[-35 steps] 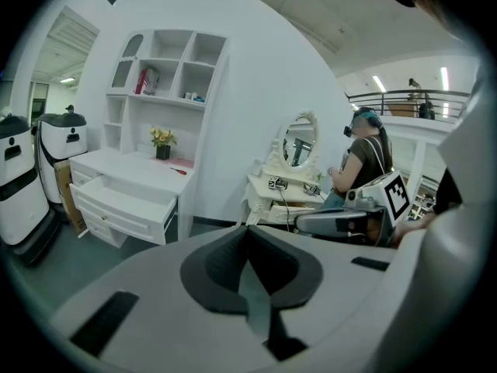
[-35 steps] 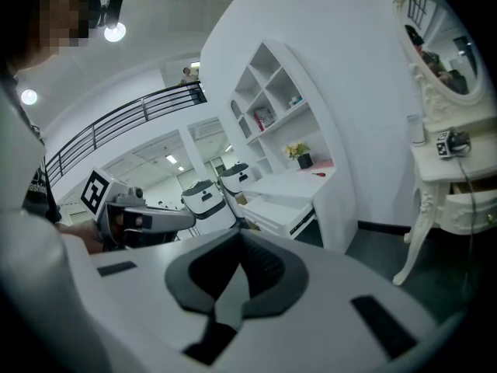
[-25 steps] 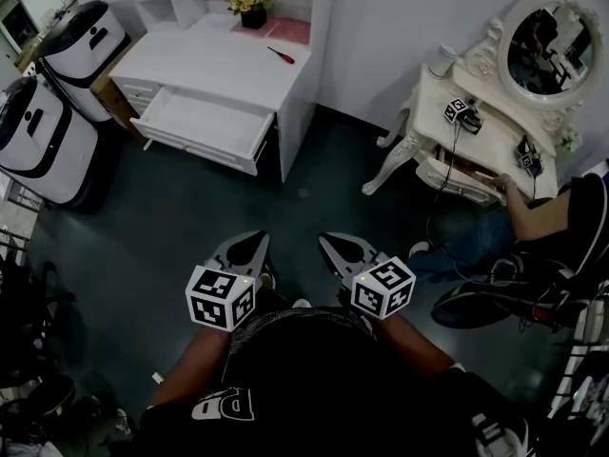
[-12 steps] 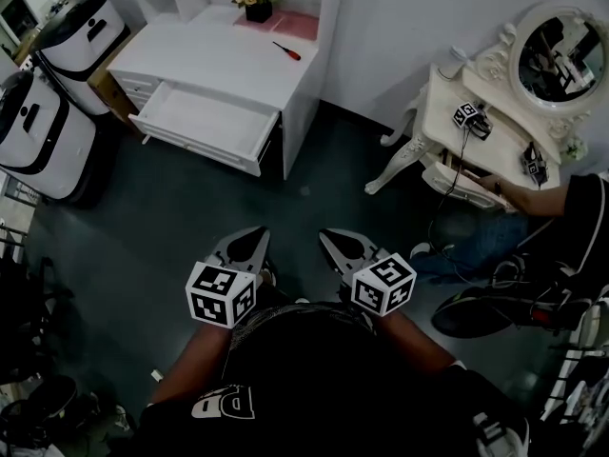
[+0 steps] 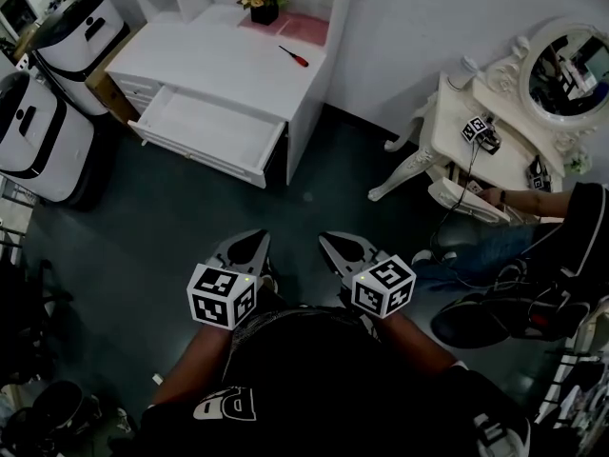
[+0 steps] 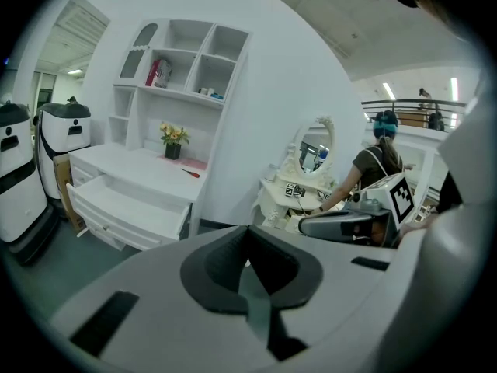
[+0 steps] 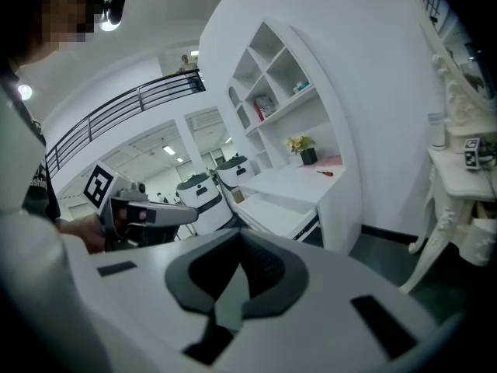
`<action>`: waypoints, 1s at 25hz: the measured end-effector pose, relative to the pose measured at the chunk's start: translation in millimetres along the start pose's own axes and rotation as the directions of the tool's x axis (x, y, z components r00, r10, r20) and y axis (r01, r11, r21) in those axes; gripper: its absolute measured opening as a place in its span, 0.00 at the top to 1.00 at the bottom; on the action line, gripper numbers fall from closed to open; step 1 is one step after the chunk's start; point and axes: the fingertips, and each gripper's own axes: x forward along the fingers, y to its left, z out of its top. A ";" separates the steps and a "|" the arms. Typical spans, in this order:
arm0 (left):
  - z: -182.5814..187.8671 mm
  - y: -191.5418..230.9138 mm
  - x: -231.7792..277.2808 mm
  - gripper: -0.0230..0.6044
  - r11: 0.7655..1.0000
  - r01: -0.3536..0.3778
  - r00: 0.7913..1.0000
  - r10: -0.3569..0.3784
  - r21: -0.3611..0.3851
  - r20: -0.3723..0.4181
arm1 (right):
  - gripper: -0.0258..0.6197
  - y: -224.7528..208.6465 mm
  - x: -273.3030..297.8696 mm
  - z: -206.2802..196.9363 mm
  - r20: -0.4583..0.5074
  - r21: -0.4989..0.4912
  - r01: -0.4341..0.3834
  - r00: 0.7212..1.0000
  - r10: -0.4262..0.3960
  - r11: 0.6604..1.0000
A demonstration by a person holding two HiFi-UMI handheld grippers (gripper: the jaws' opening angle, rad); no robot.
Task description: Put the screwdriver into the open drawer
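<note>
Nearest: left gripper (image 5: 253, 242) and right gripper (image 5: 333, 244) are held side by side close to the body, pointing out over the dark floor (image 5: 171, 217). The left's jaws are pinched together with nothing in them. The right's are the same, closed and empty.

Change over the last second: the grippers sit at the same spot in the head view and the room has slid instead. The desk (image 5: 228, 69) has drifted right and a bit nearer. The dressing table (image 5: 457, 122) and its mirror (image 5: 569, 65) have slid right and down. That reads as the person walking or turning toward the desk, so this is the approach leg and no pick has started. The grippers are well apart from the desk.

The drawer (image 5: 211, 127) is pulled out of the desk front and its inside looks bare. The screwdriver (image 5: 293, 56), red handle, lies flat on the desk top behind the drawer, toward the right rear. It is just in front of the pink mat (image 5: 300, 29) and near the flower pot (image 5: 264, 11), untouched.

View differences:
- Only the head view looks down into the drawer; both gripper views catch it edge-on.
- The gripper views show the full shelf unit (image 6: 182, 57) standing on the desk, while the head view crops it to its foot. That matters for clearance on the reach.
- Each gripper view shows the other gripper side-on, and its own pads meeting at the tip.
- The left gripper view shows the person (image 6: 377, 165) at the dressing table from the waist up; the head view gives only an arm and legs.
</note>
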 end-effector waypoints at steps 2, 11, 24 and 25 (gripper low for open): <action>4.5 9.3 5.7 0.94 1.000 0.004 1.000 -0.004 -0.003 -0.006 | 0.95 -3.9 10.3 5.1 -0.007 0.000 0.003 1.000 -0.003 1.000; 42.6 56.7 27.0 0.94 1.000 0.018 1.000 -0.018 0.010 -0.004 | 0.95 -17.1 56.7 38.0 -0.010 -0.001 0.029 1.000 -0.029 1.000; 91.7 138.4 60.6 0.94 0.997 0.061 0.998 -0.060 0.041 -0.024 | 0.95 -34.9 139.3 87.7 0.009 -0.004 0.079 0.997 -0.079 0.997; 94.6 144.0 63.0 0.94 0.997 0.065 0.998 -0.064 0.043 -0.026 | 0.95 -36.1 145.0 90.7 0.011 -0.003 0.083 0.997 -0.083 0.997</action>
